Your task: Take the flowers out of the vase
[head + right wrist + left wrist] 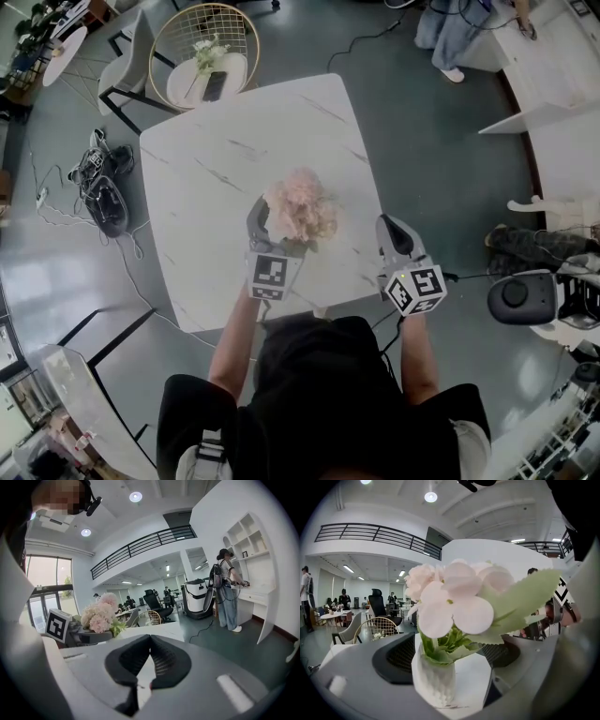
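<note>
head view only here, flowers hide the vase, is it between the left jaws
Observer: Yes. In the left gripper view the vase stands between the jaws of the left gripper, which are wide apart.
Operator: pads touching it
Observer: The pad on that picture's right stands clear of it. At the other pad I cannot tell.
Operator: right gripper holding anything
Observer: No. The right gripper is shut, with nothing between its jaws.

Pale pink flowers, green leaves, frosted white vase, white table with grey veining, grey floor
</note>
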Demonstrator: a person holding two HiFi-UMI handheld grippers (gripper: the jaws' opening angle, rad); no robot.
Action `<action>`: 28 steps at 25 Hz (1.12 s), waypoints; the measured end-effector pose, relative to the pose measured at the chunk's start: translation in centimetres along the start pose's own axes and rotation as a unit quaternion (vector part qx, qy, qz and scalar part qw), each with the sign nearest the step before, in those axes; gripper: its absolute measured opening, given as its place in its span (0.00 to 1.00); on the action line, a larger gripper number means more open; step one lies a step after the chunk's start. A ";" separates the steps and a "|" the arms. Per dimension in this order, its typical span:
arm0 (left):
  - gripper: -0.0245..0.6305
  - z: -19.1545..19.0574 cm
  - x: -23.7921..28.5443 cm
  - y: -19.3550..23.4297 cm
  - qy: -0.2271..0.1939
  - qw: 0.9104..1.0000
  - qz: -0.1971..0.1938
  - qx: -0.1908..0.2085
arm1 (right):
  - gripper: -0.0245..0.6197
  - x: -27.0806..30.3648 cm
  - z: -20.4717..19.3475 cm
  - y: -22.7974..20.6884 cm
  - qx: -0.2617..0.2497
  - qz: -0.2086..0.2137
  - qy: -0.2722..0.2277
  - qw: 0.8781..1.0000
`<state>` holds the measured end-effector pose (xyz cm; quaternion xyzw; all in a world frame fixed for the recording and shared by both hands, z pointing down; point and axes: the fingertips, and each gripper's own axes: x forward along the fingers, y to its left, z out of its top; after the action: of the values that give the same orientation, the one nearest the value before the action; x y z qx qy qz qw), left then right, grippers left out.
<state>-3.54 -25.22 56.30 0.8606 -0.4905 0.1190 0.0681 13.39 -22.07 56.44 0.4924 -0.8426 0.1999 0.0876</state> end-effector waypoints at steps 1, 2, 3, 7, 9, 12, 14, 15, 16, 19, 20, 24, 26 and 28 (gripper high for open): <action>0.72 0.1 0.1 -0.1 -0.001 1.000 -0.003 0.000 | 0.04 0.0 0.0 0.0 0.001 0.000 0.000 1.000; 0.72 0.2 0.1 -0.1 -0.003 1.000 -0.004 0.001 | 0.04 0.0 0.0 -0.1 0.002 -0.001 0.000 1.000; 0.72 0.3 0.1 -0.2 -0.005 1.000 -0.005 0.002 | 0.04 0.0 0.0 -0.1 0.003 -0.001 0.000 1.000; 0.69 0.7 0.1 -0.1 -0.007 1.000 -0.002 0.008 | 0.04 -0.1 0.0 0.0 0.005 -0.002 0.001 1.000; 0.66 0.9 0.0 0.1 -0.010 1.000 0.002 0.008 | 0.04 -0.2 -0.1 -0.1 0.006 -0.003 0.002 1.000; 0.58 1.1 -0.2 0.1 -0.018 1.000 0.010 0.009 | 0.04 -0.4 -0.4 -0.3 0.007 -0.004 0.003 1.000; 0.53 1.4 -0.4 0.1 -0.024 1.000 0.014 0.010 | 0.04 -0.6 -0.6 -0.3 0.007 -0.005 0.003 1.000; 0.52 1.5 -0.5 0.1 -0.026 0.999 0.015 0.011 | 0.04 -0.7 -0.6 -0.3 0.007 -0.005 0.003 1.000; 0.52 1.6 -0.6 0.1 -0.028 0.999 0.015 0.011 | 0.04 -0.8 -0.6 -0.2 0.007 -0.006 0.003 1.000; 0.50 1.7 -0.6 0.2 -0.031 0.999 0.015 0.011 | 0.04 -0.7 -0.7 -0.1 0.007 -0.007 0.002 1.000; 0.50 1.7 -0.7 0.3 -0.032 0.999 0.016 0.011 | 0.04 -0.7 -0.7 -0.1 0.007 -0.008 0.002 1.000; 0.46 2.4 -1.1 0.4 -0.037 0.999 0.023 0.008 | 0.04 -1.1 -0.4 0.1 0.005 -0.008 -0.001 1.000; 0.43 2.6 -1.3 0.5 -0.039 0.999 0.027 0.004 | 0.04 -1.4 -0.2 0.2 0.004 -0.008 -0.003 1.000; 0.43 2.7 -1.6 0.6 -0.039 0.999 0.028 0.005 | 0.04 -1.5 -0.2 0.4 0.004 -0.008 -0.005 1.000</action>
<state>-4.48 -24.85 53.32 0.8508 -0.5160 0.0899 0.0413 13.83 -20.62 56.04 0.5008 -0.8379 0.2004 0.0827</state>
